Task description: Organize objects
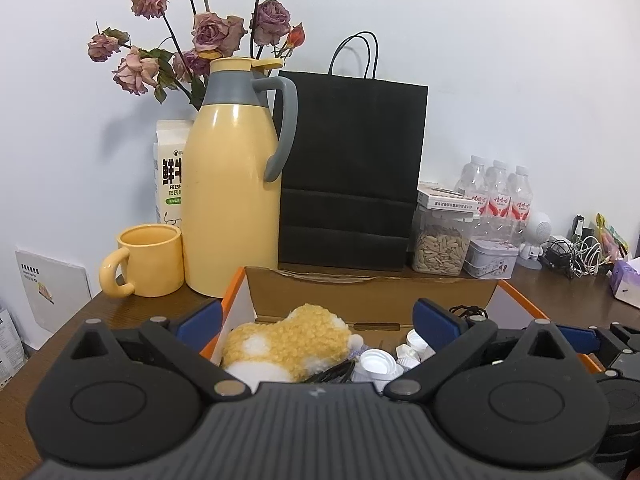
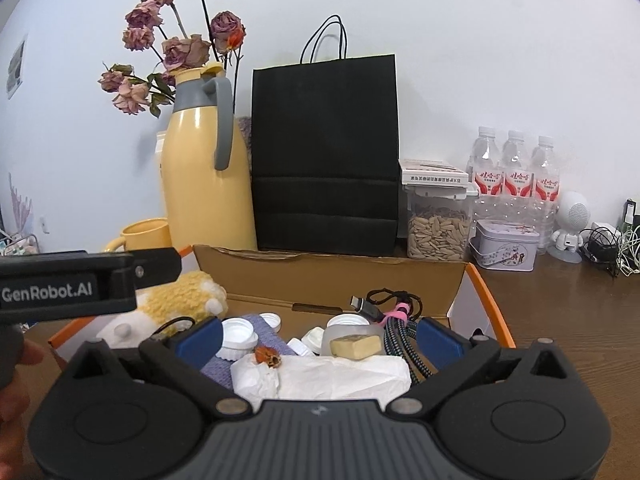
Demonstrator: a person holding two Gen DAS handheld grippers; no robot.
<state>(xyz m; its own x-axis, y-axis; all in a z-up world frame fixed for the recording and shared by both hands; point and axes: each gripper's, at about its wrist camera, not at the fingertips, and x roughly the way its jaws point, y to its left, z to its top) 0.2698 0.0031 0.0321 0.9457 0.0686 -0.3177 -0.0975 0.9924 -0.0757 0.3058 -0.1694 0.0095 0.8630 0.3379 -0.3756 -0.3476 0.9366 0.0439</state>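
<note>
An open cardboard box (image 1: 372, 296) with orange edges sits on the brown table right in front of me. My left gripper (image 1: 318, 320) hangs open over its left part, above a yellow and white plush toy (image 1: 288, 340) and white bottle caps (image 1: 376, 364). My right gripper (image 2: 320, 338) is open over the box's (image 2: 332, 276) right part, with nothing between its fingers. Below it lie a crumpled white tissue (image 2: 332, 376), a yellowish block (image 2: 356, 346), a dried rosebud (image 2: 268, 360), white caps (image 2: 238, 336) and a braided cable (image 2: 396, 320). The left gripper's housing (image 2: 68, 288) shows at the left edge.
Behind the box stand a yellow thermos jug (image 1: 232, 184), a yellow mug (image 1: 148, 260), a milk carton (image 1: 168, 172) with dried roses, and a black paper bag (image 1: 352, 168). Right of it are a seed jar (image 1: 440, 244), a tin (image 1: 494, 258), water bottles (image 1: 500, 192) and tangled cables (image 1: 576, 252).
</note>
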